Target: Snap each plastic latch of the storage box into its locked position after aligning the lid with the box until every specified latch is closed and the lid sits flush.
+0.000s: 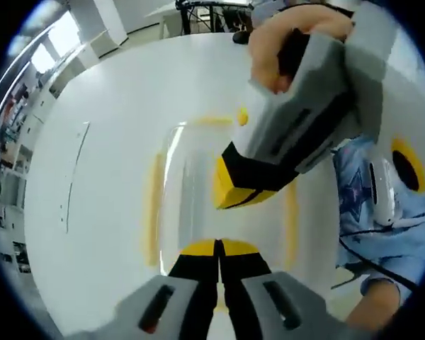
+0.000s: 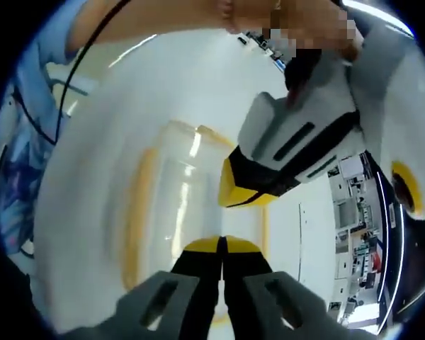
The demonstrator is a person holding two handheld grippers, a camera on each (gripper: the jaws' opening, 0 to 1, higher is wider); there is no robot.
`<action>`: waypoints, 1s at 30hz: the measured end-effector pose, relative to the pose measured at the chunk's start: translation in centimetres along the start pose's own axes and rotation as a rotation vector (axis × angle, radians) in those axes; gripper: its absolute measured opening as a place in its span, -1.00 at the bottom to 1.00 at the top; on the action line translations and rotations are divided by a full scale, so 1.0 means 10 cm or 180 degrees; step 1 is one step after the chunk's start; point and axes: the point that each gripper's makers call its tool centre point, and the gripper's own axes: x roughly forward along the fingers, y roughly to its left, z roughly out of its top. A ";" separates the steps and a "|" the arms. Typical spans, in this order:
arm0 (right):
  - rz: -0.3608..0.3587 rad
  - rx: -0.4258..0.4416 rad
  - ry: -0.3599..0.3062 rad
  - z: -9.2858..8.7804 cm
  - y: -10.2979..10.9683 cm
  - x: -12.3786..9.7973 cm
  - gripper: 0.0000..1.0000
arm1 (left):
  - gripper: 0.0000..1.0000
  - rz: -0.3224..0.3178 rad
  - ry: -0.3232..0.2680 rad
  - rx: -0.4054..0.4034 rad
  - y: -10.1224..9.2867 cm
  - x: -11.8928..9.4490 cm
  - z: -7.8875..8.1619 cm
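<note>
A clear storage box (image 1: pixel 191 191) (image 2: pixel 173 205) with its lid on sits on a white table (image 1: pixel 106 177) (image 2: pixel 78 212). Blurred yellow latches line its sides: one on the left (image 1: pixel 154 212) (image 2: pixel 134 227), one at the far edge (image 1: pixel 211 122), one on the right (image 1: pixel 290 219) (image 2: pixel 263 227). My left gripper (image 1: pixel 218 248) is shut with nothing between its jaws, yellow tips over the near edge of the lid. It enters the right gripper view from the right (image 2: pixel 234 191). My right gripper (image 2: pixel 222 246) is also shut over the lid, and reaches down over the box's middle in the left gripper view (image 1: pixel 230 193).
A hand (image 1: pixel 280 46) holds the right gripper's grey body. A person's blue patterned shirt (image 1: pixel 372 212) (image 2: pixel 21 163) is close beside the table. Shelves and clutter (image 1: pixel 14 142) (image 2: pixel 354 227) stand beyond the table's edge, and a dark frame (image 1: pixel 212 14) stands at the far end.
</note>
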 end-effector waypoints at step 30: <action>-0.0159 0.0188 -0.0241 0.00 0.18 -0.11 -1.00 | -1.00 -0.0044 0.0660 -0.0321 0.00 0.02 0.03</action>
